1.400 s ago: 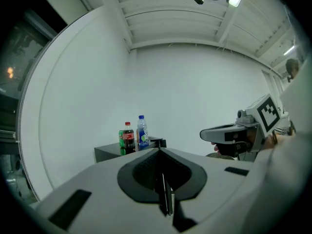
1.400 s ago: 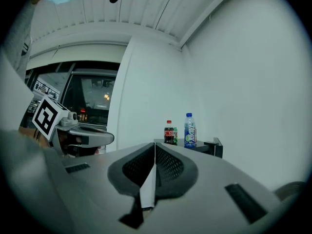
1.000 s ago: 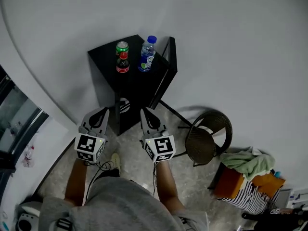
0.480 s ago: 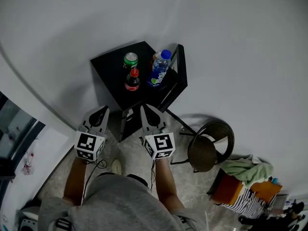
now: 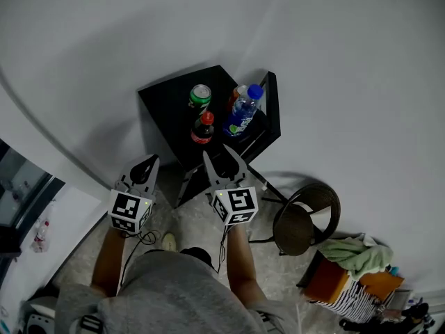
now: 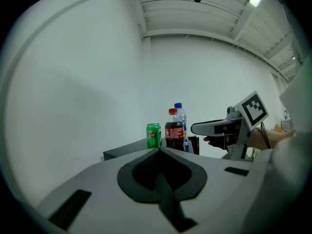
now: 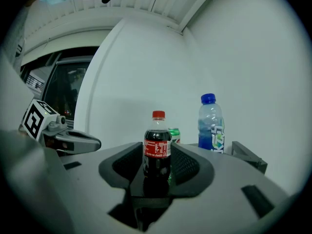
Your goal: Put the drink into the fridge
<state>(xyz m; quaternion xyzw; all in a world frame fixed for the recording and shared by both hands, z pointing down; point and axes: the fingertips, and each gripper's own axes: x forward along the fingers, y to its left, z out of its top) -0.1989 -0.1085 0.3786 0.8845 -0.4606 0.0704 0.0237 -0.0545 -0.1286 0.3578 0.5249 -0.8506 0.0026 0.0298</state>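
A black side table (image 5: 167,103) against the white wall carries a red-capped cola bottle (image 5: 203,129), a green can (image 5: 200,94) and a blue-capped water bottle (image 5: 245,110). My right gripper (image 5: 221,153) is level, just short of the table's near edge. Its jaws have just been opening and stand apart, with nothing between them. In the right gripper view the cola bottle (image 7: 157,145) lines up with the gap, still ahead of the tips. My left gripper (image 5: 150,161) hovers to the left of the table, its jaws (image 6: 158,151) meeting at a point, empty.
A round black chair (image 5: 306,211) stands right of the table. Beyond it lie a green cloth (image 5: 351,251) and an orange, striped bundle (image 5: 348,278). A glass door (image 5: 17,186) is at the far left. A shoe (image 5: 168,241) rests on the stone floor.
Both grippers have come closer to the table, which now sits nearer in the head view. The right jaws, together before, now stand apart.
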